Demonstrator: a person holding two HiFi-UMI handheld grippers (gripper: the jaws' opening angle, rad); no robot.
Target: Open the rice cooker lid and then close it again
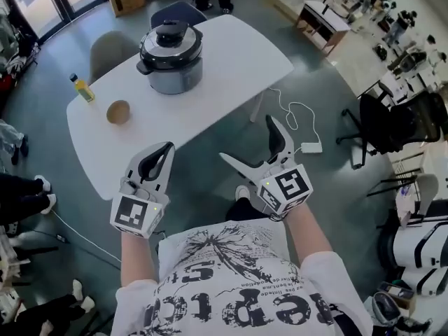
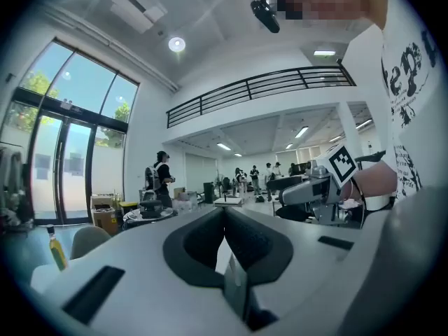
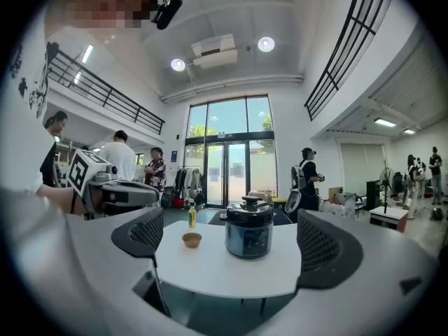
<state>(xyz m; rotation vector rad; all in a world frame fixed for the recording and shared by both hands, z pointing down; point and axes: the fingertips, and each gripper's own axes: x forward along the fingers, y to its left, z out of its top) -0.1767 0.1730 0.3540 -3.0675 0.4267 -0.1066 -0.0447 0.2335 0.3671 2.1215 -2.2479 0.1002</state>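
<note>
The rice cooker [image 1: 170,56] stands lid down near the far edge of the white table [image 1: 231,68]; it is silver with a black lid and top knob. Both grippers hover short of the table's near edge, apart from the cooker. My left gripper [image 1: 162,154] is shut, its jaws meeting at the tips [image 2: 224,214] with nothing between them. My right gripper [image 1: 253,145] is open wide and empty. In the right gripper view the cooker [image 3: 248,228] shows far off between the two pads [image 3: 323,249]. The left gripper view catches the cooker [image 2: 149,209] small at left.
A small wooden bowl [image 1: 117,111] and a yellow bottle [image 1: 82,88] sit on the table's left part. Chairs [image 1: 112,47] stand behind the table, and a white cable with a power brick [image 1: 308,145] lies on the floor to the right. People stand in the background.
</note>
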